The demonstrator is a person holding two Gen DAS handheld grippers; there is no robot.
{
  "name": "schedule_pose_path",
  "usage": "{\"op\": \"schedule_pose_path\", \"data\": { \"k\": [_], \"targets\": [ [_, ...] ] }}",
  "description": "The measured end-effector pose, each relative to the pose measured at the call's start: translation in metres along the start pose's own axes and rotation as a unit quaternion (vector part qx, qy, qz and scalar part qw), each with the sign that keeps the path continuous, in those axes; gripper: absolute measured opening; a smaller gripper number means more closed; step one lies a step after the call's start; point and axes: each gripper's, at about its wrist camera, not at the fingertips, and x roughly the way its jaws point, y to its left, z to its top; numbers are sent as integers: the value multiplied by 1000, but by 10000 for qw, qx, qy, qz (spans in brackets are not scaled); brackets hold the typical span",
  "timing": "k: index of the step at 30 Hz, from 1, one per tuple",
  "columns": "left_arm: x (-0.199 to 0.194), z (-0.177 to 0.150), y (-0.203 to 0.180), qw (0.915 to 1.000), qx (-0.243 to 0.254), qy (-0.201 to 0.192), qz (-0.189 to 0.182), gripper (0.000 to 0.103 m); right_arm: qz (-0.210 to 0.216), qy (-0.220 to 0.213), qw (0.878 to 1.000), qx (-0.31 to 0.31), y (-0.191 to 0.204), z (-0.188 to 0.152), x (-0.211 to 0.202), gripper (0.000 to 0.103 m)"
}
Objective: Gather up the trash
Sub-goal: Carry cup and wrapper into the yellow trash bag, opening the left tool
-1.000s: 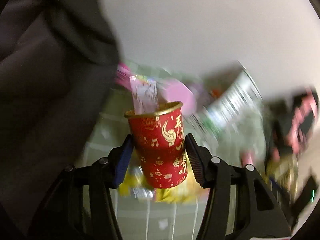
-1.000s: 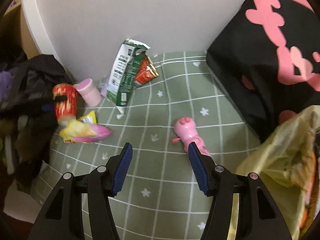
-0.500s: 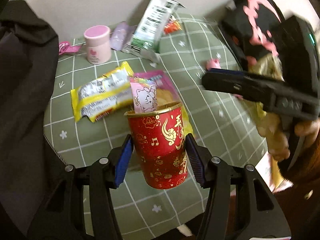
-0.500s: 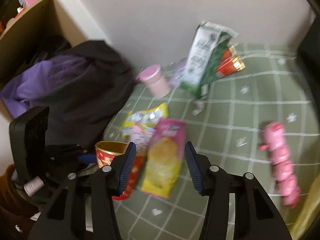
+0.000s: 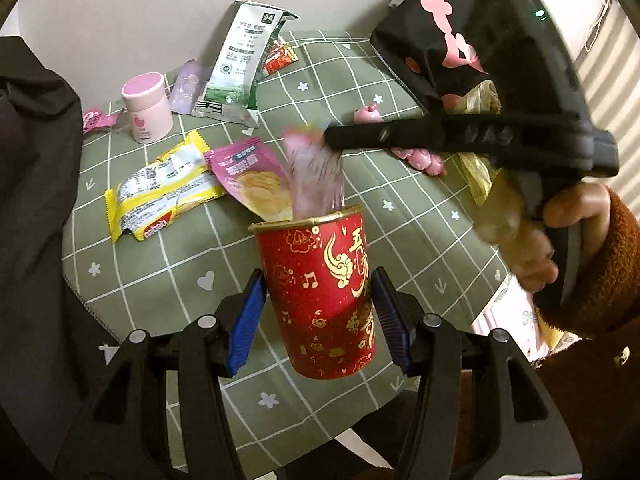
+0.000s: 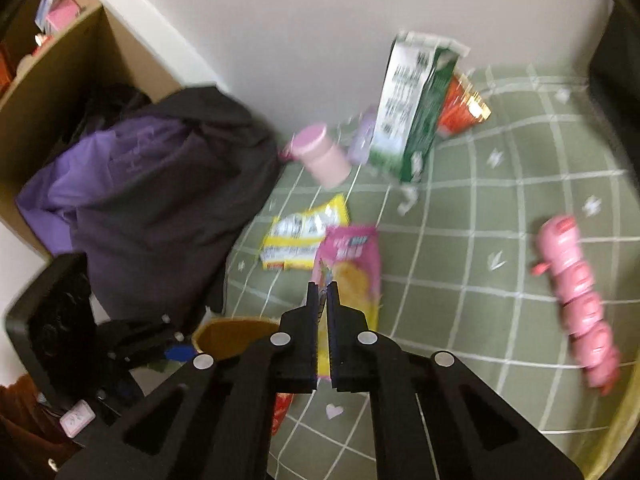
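The red paper cup [image 5: 320, 292] sits clamped between the left gripper's [image 5: 316, 316] blue pads, held above the near edge of the green checked cloth [image 5: 400, 208]. A small pink wrapper [image 5: 316, 176], blurred, stands out of its mouth; the right gripper [image 6: 323, 300] has closed its fingers on the wrapper's top, and the print is unreadable. Behind on the cloth lie a pink chip bag [image 5: 252, 176] beside a yellow packet [image 5: 160, 196], then a pink jar [image 5: 146, 108] and a torn milk carton [image 5: 244, 64] near the wall. A dark garment [image 6: 160, 184] crowds the left edge.
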Motion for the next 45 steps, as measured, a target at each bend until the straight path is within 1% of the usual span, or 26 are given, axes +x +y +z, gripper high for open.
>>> {"op": "schedule_pose_path", "data": {
  "k": [4, 7, 9, 12, 15, 17, 20, 22, 23, 28, 31, 38, 41, 45],
  "targets": [
    [3, 3, -3, 9999, 104, 50, 76, 52, -306, -417, 9986, -87, -1, 9, -31, 5],
    [6, 9, 0, 9999, 37, 68, 155, 52, -618, -793, 9949, -107, 0, 14, -60, 5],
    [4, 16, 3, 9998, -65, 5, 199, 52, -834, -956, 9918, -153, 0, 15, -76, 5],
    [-6, 35, 4, 9991, -156, -251, 297, 52, -1263, -1216, 9842, -258, 0, 14, -103, 5],
    [-17, 57, -1, 9971, -149, -504, 555, 52, -1493, -1478, 9774, -236, -3, 10, -130, 5],
    [-24, 72, -8, 9955, -120, -671, 662, 52, -1683, -1659, 9714, -245, -4, 7, -149, 5],
    [-35, 95, -25, 9941, -20, -959, 516, 52, -1985, -1934, 9606, -217, -6, -1, -179, 5],
    [-39, 105, -36, 9933, 55, -1076, 407, 52, -2159, -2057, 9543, -191, -7, -6, -192, 5],
    [-39, 109, -41, 9931, 83, -1111, 360, 52, -2298, -2133, 9494, -167, -9, -9, -203, 5],
    [-35, 129, -80, 9914, 298, -1256, 202, 52, -2757, -2328, 9326, -5, -18, -22, -235, 5],
    [-25, 137, -105, 9912, 445, -1246, 39, 52, -3074, -2439, 9197, 148, -29, -35, -258, 5],
    [0, 147, -171, 9878, 985, -1153, -346, 52, -3566, -2654, 8940, 562, -54, -68, -304, 5],
    [8, 150, -200, 9849, 1206, -1137, -503, 52, -3680, -2709, 8868, 689, -66, -79, -321, 5],
    [21, 156, -233, 9814, 1435, -1053, -720, 52, -3736, -2762, 8819, 796, -79, -89, -337, 5]
  ]
}}
